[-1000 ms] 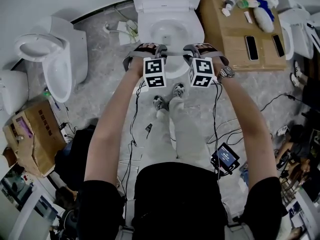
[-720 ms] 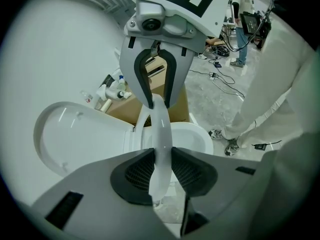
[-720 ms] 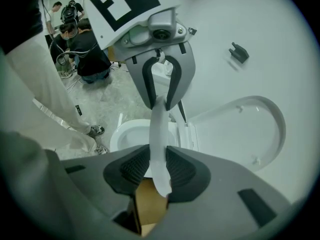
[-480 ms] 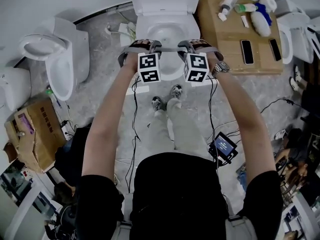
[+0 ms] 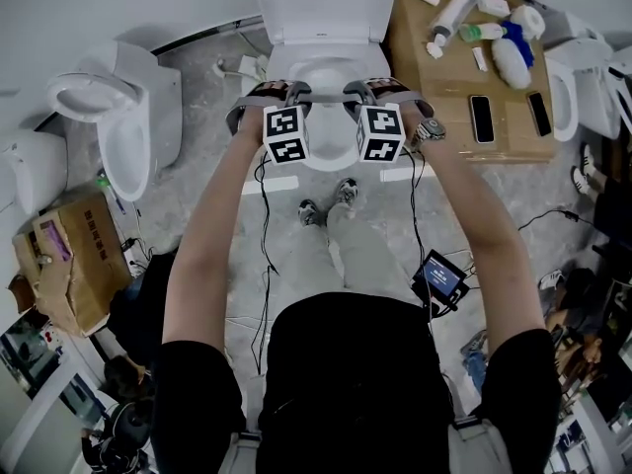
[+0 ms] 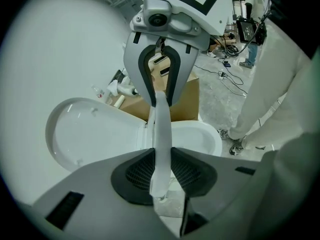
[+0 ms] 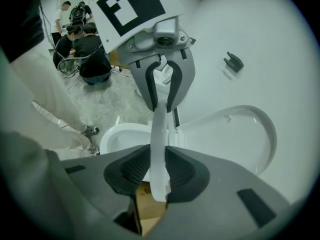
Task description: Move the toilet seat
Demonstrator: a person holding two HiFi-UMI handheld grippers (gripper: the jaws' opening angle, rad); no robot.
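The white toilet seat shows edge-on as a thin band running between both grippers, raised off the bowl. My left gripper is shut on the seat's rim, its pads pressed on both faces. My right gripper grips the same rim a hand's width away, and its jaws have just closed a little further on it. In the head view the left gripper and right gripper sit side by side over the bowl. The lid stands open behind.
A second toilet stands to the left, a cardboard box below it. A wooden board at the right carries bottles and phones. Cables and a small device lie on the floor by the person's legs. People crouch in the background.
Both grippers have moved up the head view together, toward the cistern, carrying the seat rim upward off the bowl.
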